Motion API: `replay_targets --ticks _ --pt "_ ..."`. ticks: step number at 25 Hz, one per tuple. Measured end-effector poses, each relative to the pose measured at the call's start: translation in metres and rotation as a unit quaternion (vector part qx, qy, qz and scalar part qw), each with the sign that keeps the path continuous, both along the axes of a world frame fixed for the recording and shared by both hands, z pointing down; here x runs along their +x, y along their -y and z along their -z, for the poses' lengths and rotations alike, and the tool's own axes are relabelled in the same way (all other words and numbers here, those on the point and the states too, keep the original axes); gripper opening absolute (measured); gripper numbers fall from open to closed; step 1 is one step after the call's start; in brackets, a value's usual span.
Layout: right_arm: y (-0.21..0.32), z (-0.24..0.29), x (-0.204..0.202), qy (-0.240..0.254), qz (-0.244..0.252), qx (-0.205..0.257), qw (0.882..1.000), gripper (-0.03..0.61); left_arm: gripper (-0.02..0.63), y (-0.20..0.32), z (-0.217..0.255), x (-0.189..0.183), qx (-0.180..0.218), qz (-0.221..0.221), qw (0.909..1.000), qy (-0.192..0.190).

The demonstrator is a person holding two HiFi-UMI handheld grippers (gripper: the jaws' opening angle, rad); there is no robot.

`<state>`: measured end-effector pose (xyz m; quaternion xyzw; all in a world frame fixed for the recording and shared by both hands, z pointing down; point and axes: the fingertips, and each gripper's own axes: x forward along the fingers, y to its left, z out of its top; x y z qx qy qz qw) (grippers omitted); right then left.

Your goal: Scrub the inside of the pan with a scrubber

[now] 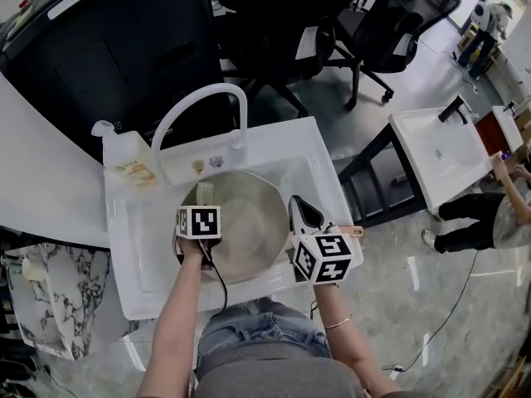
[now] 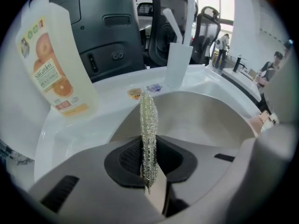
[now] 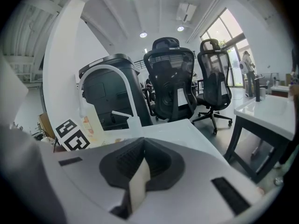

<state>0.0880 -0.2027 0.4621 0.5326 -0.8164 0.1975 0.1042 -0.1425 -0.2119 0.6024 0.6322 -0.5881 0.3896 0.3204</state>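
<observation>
A round steel pan lies in the white sink; its copper-tipped handle points right. My left gripper is over the pan's left rim, shut on a silvery mesh scrubber. In the left gripper view the scrubber stands edge-on between the jaws of the left gripper, with the pan's inside beyond. My right gripper hovers at the pan's right rim, beside the handle, jaws together. The right gripper view shows the right gripper shut, with nothing between the jaws and no pan in sight.
A white arched faucet and a soap bottle stand at the sink's back. A black bin and office chairs lie behind. A second sink table and a person are at the right.
</observation>
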Motion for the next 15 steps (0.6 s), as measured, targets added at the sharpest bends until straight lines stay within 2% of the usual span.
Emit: replay_targets --ticks 6,9,12,15 --pt "0.0 0.009 -0.004 0.0 0.001 0.011 1.0 0.011 0.064 -0.008 0.032 -0.005 0.035 -0.03 0.9989 -0.005" --pt "-0.002 0.012 -0.003 -0.001 -0.004 0.015 1.0 0.011 0.065 -0.011 0.044 0.004 0.036 -0.088 0.9955 -0.007" --pt "-0.005 0.014 0.001 -0.001 -0.013 0.017 1.0 0.011 0.064 -0.023 0.05 0.03 0.005 -0.176 0.9841 -0.024" --pt "-0.011 0.014 0.006 -0.001 -0.027 0.017 0.999 0.011 0.064 -0.043 0.044 0.065 -0.06 -0.254 0.9626 -0.074"
